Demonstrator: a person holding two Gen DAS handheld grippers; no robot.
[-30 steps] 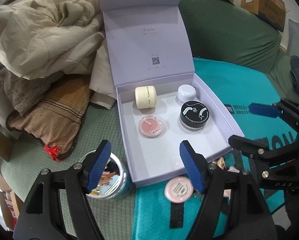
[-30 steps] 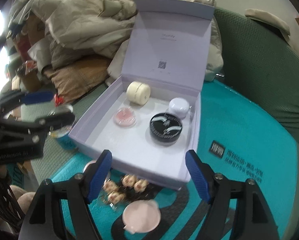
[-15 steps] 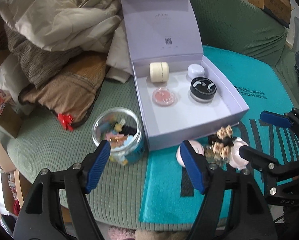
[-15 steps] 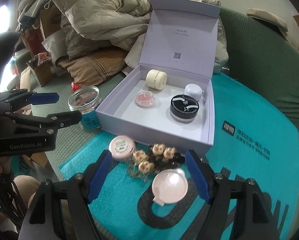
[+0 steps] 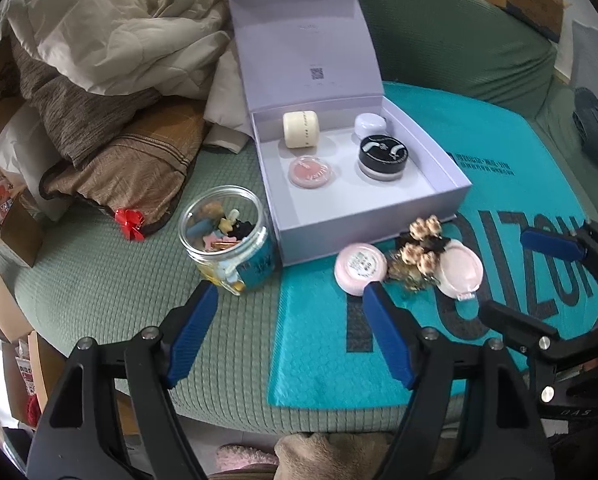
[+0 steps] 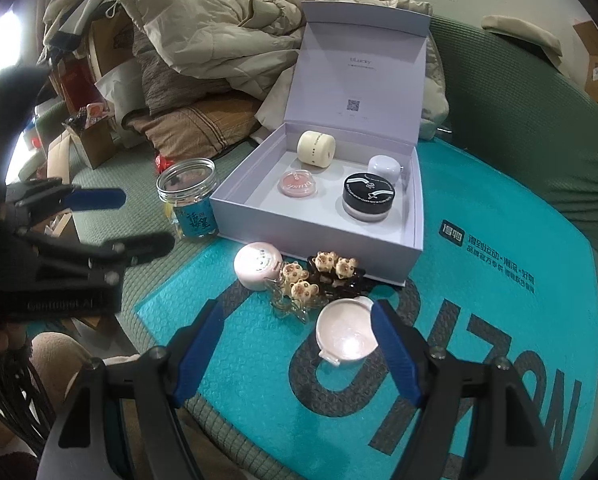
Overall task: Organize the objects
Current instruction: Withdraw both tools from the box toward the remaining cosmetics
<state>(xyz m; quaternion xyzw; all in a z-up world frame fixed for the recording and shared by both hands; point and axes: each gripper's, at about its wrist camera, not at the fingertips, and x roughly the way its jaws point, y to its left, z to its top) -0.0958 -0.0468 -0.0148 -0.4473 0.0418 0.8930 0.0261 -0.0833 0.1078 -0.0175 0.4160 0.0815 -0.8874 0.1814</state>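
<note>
Both grippers had drawn back from the lilac gift box (image 5: 363,216) over the last second, so that the loose items in front of it, cut off at the frame edge earlier, lay fully in view. The left gripper (image 5: 287,340) hung with its jaws spread wide and nothing between them; the right gripper (image 6: 295,352) was likewise wide open and empty, poised just short of the open pink lid (image 6: 347,336).

Inside the box, lid propped upright, four things sat apart from one another: a cream jar (image 5: 301,129) lying on its side at 11 o'clock, a small lilac pot (image 5: 370,124) at 1 o'clock, a black-lidded jar (image 5: 382,156) just in front of it, and a clear blush compact (image 5: 310,171) at 8 o'clock. The near half of the box floor was bare. Beside the box at 9 o'clock stood an uncapped glass jar (image 5: 229,236) holding a jumble of small coloured trinkets.

Still outside, on the teal mat (image 5: 323,360) spread over the green sofa, were a pink round case (image 5: 361,267), a tangle of bear hair clips (image 6: 319,276) and the lid, all touching or nearly so.

The main risk seemed to be the clutter: a gripper closing on the lid or case would probably snag the clips and drag them along. The soft cushion gave poor support, so pressing down might tip the topless jar and spill it. The shallow lid looked hard to pinch by its thin rim and could skid away.
</note>
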